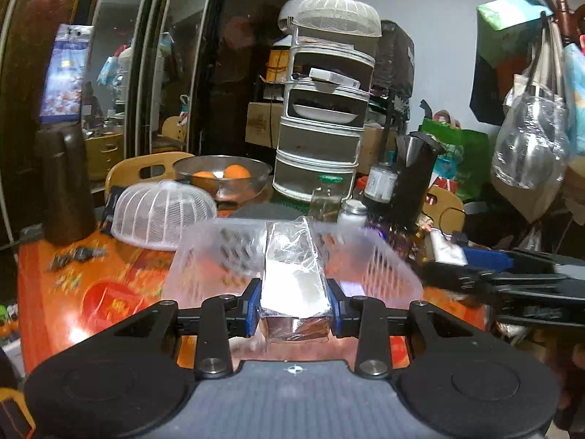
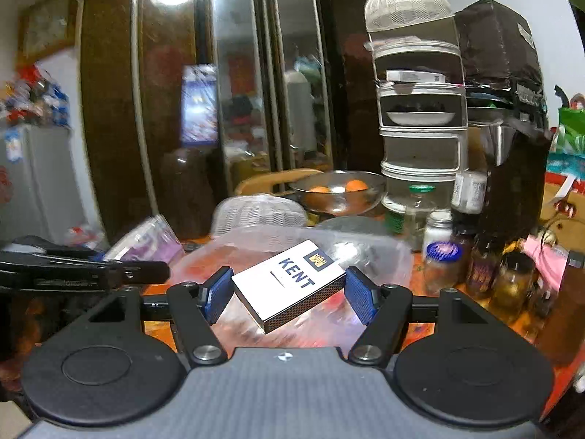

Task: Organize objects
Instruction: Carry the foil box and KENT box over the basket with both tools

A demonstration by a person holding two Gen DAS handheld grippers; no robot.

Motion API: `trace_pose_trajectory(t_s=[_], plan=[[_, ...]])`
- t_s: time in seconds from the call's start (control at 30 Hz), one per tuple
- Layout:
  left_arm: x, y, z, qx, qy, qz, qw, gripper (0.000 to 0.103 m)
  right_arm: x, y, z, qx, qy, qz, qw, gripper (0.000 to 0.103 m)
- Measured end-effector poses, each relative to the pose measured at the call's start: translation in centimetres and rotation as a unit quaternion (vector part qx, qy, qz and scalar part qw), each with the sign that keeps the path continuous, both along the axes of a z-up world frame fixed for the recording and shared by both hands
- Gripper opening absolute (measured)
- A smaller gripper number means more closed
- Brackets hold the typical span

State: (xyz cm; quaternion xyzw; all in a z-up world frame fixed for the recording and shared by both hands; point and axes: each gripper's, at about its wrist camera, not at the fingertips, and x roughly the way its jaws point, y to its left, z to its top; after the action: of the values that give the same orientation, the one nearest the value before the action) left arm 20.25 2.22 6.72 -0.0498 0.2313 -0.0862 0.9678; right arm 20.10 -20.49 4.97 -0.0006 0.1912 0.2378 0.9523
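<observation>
Cluttered and glossy, the orange printed tabletop carried everything; nearest in the left wrist view, the left gripper had its blue pads pinched onto a small white pack wrapped in crinkled clear film, which jutted forward over the near rim of a shallow translucent plastic basket with slotted walls; in the right wrist view, the right gripper held a white KENT cigarette box with a dark patterned edge, turned diagonally, its corners caught between the blue pads, and hanging above the same basket; so both jaws were closed on cargo, neither spread; just behind the basket lay a white ribbed dome food cover, then a glass bowl holding oranges, a cluster of jars and bottles to the right, and farthest a tall tiered mesh food cabinet before dark mirrored wardrobe doors; judging from this, the step in hand was carrying both packs to the basket for deposit; the next move probably called for lowering each pack inside the walls, squaring the skewed box first, then parting the pads without the two grippers colliding over the narrow basket.
</observation>
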Motion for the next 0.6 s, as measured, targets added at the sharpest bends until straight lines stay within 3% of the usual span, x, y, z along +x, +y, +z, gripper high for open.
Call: trace_pose_trajectory(t_s=[0.17,0.3,0.6], plan=[[6.6,-0.4,1.1,-0.003,0.04,0.003,0.9992,0.039,6.9,1.3,0.1,-0.032,0.051,-0.022,0.998,0.069],[10.9,-0.4,-0.9,-0.006,0.088,0.01,0.996,0.039,10.0,2.1,-1.7,-0.054,0.087,-0.024,0.994,0.069],[14.4,0.4,-4.6,-0.021,0.141,0.018,0.9897,0.039,12.7,3.6,-4.6,-0.093,0.134,-0.013,0.986,0.069]])
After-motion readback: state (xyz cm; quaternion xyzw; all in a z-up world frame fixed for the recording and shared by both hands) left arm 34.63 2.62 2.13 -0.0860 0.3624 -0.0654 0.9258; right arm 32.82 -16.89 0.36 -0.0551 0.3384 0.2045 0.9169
